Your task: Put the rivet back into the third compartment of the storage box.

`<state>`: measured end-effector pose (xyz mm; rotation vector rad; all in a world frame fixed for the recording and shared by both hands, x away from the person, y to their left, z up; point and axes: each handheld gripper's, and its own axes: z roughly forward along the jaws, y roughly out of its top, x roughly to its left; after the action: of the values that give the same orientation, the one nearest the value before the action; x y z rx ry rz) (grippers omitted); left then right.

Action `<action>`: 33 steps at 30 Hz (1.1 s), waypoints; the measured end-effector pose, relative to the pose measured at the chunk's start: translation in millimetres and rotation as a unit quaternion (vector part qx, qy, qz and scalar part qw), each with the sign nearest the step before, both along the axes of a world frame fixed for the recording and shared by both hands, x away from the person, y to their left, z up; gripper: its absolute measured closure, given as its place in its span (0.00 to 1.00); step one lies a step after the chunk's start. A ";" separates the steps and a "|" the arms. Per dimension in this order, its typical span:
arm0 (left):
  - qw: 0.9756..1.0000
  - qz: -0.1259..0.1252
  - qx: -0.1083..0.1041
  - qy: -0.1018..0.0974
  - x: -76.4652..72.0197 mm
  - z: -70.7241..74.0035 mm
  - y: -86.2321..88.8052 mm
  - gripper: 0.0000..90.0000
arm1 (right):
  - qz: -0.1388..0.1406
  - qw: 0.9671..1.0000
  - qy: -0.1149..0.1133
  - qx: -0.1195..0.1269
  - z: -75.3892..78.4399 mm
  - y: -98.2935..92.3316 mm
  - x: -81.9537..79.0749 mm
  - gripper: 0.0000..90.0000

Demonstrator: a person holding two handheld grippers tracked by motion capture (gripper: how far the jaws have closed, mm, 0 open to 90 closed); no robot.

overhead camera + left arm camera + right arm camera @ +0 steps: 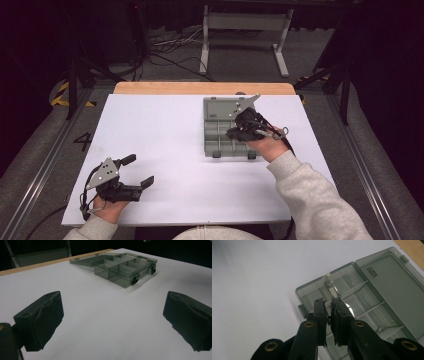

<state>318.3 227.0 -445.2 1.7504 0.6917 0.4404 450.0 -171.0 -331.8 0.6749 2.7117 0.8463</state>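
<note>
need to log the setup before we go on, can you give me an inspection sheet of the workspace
surface: white table top, wooden strip along its far edge.
job's things: grey compartment box, lid open and lying flat on the far side; a small metal part in one compartment.
clutter: nothing seen on the table.
grippers: left gripper open, low over the near left of the table; right gripper over the box, jaws nearly together with something small and dark between them, too small to name.
cables: one trails from each gripper; more on the floor beyond the table.
surroundings: dark room, white frame legs behind.
</note>
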 end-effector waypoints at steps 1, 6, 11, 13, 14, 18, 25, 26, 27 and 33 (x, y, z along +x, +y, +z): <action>1.000 0.000 0.000 -0.001 0.0 0.0 0.0 0.04 | -0.014 1.000 0.001 0.004 -3.8 -2.6 9.7 0.91; 1.000 0.000 0.000 0.001 0.2 -0.3 0.6 0.04 | -0.037 0.999 0.004 0.007 -9.9 -7.1 26.8 0.91; 1.000 0.000 -0.002 0.002 -0.1 -0.2 0.6 0.04 | -0.066 0.998 -0.001 0.011 -12.8 -13.7 43.2 0.91; 1.000 0.000 -0.002 0.002 -0.1 -0.2 0.7 0.04 | -0.077 0.997 0.000 0.010 -15.7 -15.9 47.8 0.91; 1.000 0.000 -0.002 0.002 -0.1 -0.2 0.6 0.04 | -0.083 0.997 -0.001 0.008 -18.0 -17.2 50.5 0.91; 1.000 0.000 -0.002 0.002 -0.2 -0.2 0.7 0.04 | -0.106 0.994 0.002 -0.001 -27.8 -22.5 60.8 0.91; 1.000 -0.001 0.000 -0.001 -0.2 0.2 1.7 0.04 | -0.116 0.993 0.011 -0.023 -46.3 -24.6 68.1 0.89; 1.000 -0.001 0.001 -0.001 -0.2 0.2 1.6 0.04 | -0.118 0.993 0.012 -0.025 -48.1 -24.5 68.7 0.89; 1.000 -0.002 0.001 -0.002 -0.2 0.3 1.5 0.04 | -0.118 0.993 0.014 -0.027 -49.9 -24.7 69.7 0.89; 1.000 0.000 -0.002 -0.002 -0.5 0.3 1.6 0.04 | -0.122 0.992 0.016 -0.023 -53.6 -26.0 70.0 0.83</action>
<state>317.9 228.7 -444.9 1.7451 0.6899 0.4421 520.0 -197.0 -385.4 0.9929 2.5951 0.7173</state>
